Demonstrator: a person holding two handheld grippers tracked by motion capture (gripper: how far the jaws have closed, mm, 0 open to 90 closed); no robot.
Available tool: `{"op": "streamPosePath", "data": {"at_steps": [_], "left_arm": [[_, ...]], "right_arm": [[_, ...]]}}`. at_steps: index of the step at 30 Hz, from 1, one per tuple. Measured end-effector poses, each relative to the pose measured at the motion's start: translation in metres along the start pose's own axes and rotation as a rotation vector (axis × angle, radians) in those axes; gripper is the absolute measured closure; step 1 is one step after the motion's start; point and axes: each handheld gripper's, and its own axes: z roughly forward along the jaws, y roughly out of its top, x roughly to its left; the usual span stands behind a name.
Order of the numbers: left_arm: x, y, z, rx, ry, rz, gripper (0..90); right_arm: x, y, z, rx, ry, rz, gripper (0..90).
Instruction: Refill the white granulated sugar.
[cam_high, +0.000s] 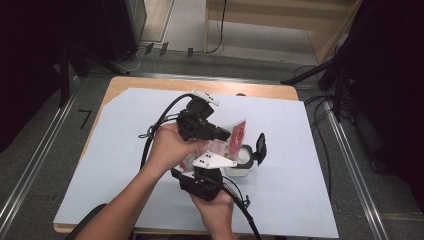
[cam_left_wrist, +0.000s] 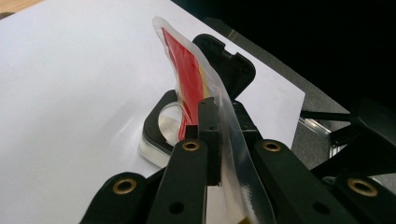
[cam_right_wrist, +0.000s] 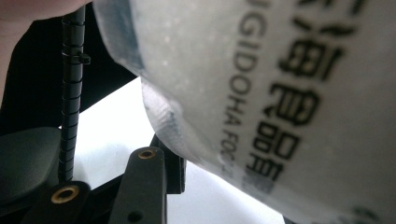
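Red-printed plastic pouch stood clamped between the left gripper's jaws, above an open black-lidded container. The right gripper's jaws touched the pouch; I cannot tell their grip.

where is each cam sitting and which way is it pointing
High view: above the person's side, facing forward and down on the table; both forearms, left gripper, right gripper.
Left gripper view: on the left gripper, along its fingers clamping the red packet, container beyond.
Right gripper view: on the right gripper, packet's printed back up close; one finger.
All share the packet.
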Motion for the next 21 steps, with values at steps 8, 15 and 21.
{"op": "streamPosePath", "data": {"at_steps": [8, 15, 21], "left_arm": [[-0.0004, 0.0002, -0.0001, 0.002, 0.003, 0.002, 87.7], [-0.0003, 0.0004, -0.0001, 0.002, 0.005, 0.002, 87.6], [-0.0001, 0.0004, -0.0006, 0.001, 0.004, 0.004, 87.6]], "right_arm": [[0.0001, -0.0002, 0.0003, -0.005, -0.001, 0.002, 63.3], [0.0001, 0.0001, 0.0003, -0.004, -0.002, 0.003, 63.5], [0.0008, 0.0007, 0.0004, 0.000, -0.007, 0.004, 63.5]]}}
